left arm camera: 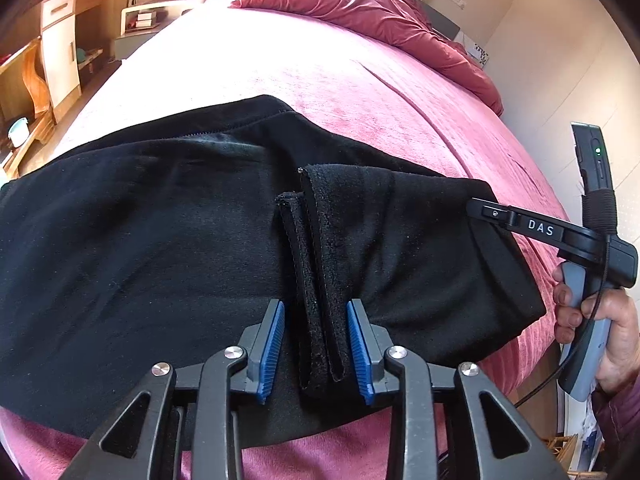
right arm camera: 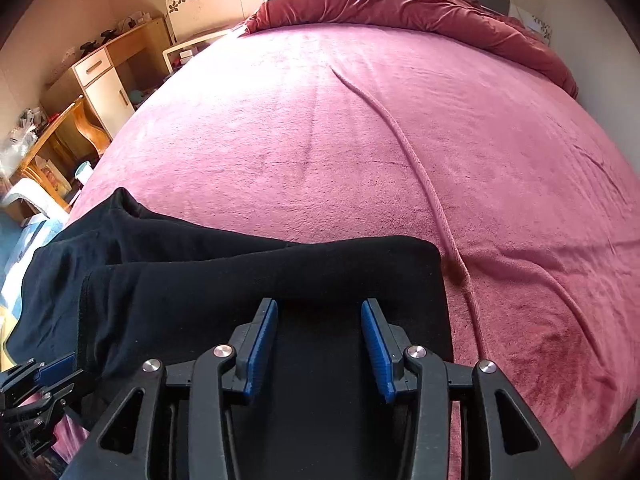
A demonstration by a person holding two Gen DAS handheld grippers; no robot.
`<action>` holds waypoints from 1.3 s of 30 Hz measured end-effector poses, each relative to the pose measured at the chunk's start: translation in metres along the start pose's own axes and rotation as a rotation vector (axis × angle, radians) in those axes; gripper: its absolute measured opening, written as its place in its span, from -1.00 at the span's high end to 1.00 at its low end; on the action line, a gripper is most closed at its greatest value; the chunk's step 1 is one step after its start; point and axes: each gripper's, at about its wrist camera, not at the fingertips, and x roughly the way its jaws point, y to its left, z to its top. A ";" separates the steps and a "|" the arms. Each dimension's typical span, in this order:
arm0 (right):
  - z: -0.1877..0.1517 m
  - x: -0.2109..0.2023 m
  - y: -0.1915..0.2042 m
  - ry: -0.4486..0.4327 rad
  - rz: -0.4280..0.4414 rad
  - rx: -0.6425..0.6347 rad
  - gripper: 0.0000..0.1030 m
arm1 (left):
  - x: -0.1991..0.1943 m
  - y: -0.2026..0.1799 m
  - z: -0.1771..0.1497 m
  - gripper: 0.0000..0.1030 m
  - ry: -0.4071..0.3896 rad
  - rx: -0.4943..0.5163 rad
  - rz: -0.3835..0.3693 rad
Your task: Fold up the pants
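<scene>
Black fleece-lined pants point(left arm camera: 160, 240) lay folded across the pink plush bed cover point(left arm camera: 360, 92), filling the middle and lower left of the left wrist frame, with two stitched cuff ends point(left arm camera: 316, 280) turned up and running toward the frame's bottom centre. Left gripper point(left arm camera: 316, 350): jaws part open, blue ribbed pads point(left arm camera: 272, 350) either side of the cuff ends, not clamped; whether the pads touched the fabric, can't tell. Right gripper point(right arm camera: 320, 346): jaws wide open, hovering over the pants' folded end point(right arm camera: 320, 276) at lower centre of the right wrist frame, nothing between the pads. Same gripper showed at the right edge of the left wrist frame, its black finger marked "DAS" point(left arm camera: 536, 228) lying over the pants' right edge, held by the person's right hand point(left arm camera: 592, 320). Left gripper's tips showed at the lower left edge of the right wrist frame, against the pants. A long ridge crease point(right arm camera: 404, 148) ran down the bed cover from upper centre to the pants' right corner. Crumpled dark red velvet duvet point(right arm camera: 420, 4) at top of frame; wooden desk unit with white drawer point(right arm camera: 96, 80) at upper left.
</scene>
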 end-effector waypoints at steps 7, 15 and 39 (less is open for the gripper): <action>-0.006 -0.020 0.024 -0.025 0.096 -0.042 0.14 | -0.009 0.009 -0.005 0.32 -0.009 -0.002 0.009; -0.018 -0.027 0.049 0.002 0.183 -0.086 0.14 | -0.017 0.016 -0.010 0.26 -0.008 -0.011 0.014; 0.039 0.054 0.171 0.288 0.224 -0.706 0.00 | -0.026 0.039 -0.026 0.23 -0.008 -0.055 -0.087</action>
